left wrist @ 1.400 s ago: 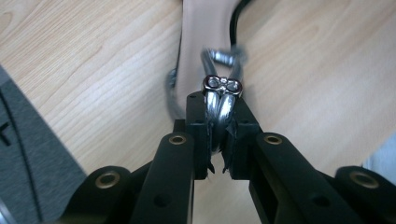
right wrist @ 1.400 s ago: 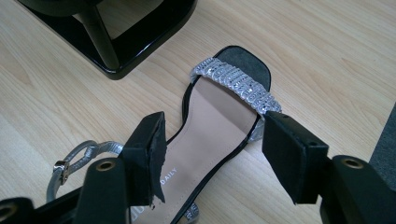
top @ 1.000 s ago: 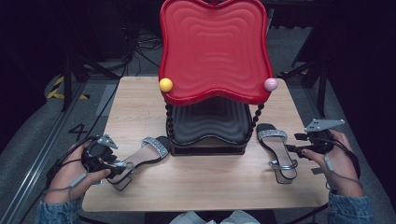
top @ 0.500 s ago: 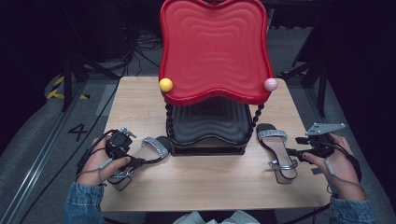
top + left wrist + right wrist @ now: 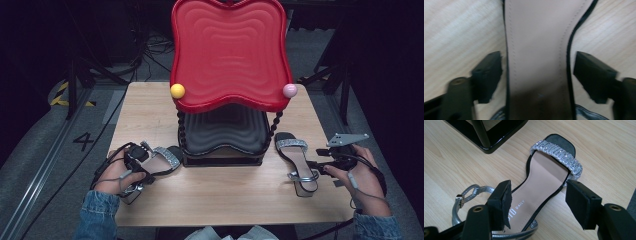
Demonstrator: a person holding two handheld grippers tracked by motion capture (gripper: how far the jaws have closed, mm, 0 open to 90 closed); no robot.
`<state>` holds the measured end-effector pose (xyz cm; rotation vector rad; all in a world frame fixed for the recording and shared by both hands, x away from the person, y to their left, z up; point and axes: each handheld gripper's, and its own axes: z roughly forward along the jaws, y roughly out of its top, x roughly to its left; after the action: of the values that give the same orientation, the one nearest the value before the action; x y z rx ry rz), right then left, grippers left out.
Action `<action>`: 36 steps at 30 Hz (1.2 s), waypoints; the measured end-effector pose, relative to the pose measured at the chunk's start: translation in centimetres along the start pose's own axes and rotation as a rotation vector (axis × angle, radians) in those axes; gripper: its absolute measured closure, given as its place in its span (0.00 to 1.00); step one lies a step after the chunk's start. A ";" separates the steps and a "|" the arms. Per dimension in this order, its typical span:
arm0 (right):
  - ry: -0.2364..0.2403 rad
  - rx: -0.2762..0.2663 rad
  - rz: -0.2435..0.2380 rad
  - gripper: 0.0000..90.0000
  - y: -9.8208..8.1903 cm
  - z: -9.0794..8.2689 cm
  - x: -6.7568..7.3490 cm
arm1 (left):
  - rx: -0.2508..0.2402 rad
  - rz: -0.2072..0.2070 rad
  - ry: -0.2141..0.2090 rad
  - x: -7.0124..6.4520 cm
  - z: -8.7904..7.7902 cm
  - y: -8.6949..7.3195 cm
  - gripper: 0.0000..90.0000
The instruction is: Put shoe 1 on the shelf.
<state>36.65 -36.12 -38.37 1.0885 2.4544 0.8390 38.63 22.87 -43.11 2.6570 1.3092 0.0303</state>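
L tongs (image 5: 536,75) have come down over L sandal (image 5: 162,159) on desk (image 5: 220,195), jaws just closing, straddling its waist, no pinch yet; R tongs (image 5: 537,200) open astride R sandal (image 5: 544,180); pickup looks imminent.

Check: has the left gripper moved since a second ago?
Yes. In the high view the left gripper has shifted right, toward the black rack base, and now straddles the left sandal.
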 end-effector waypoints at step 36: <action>0.013 -0.061 0.011 0.43 0.1 -1.2 -0.2 | -0.003 -0.196 0.031 0.1 -5.3 1.0 0.47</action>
<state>36.25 -36.71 -37.35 1.0788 2.4192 0.9209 38.95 23.21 -37.71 2.5226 1.5710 0.0469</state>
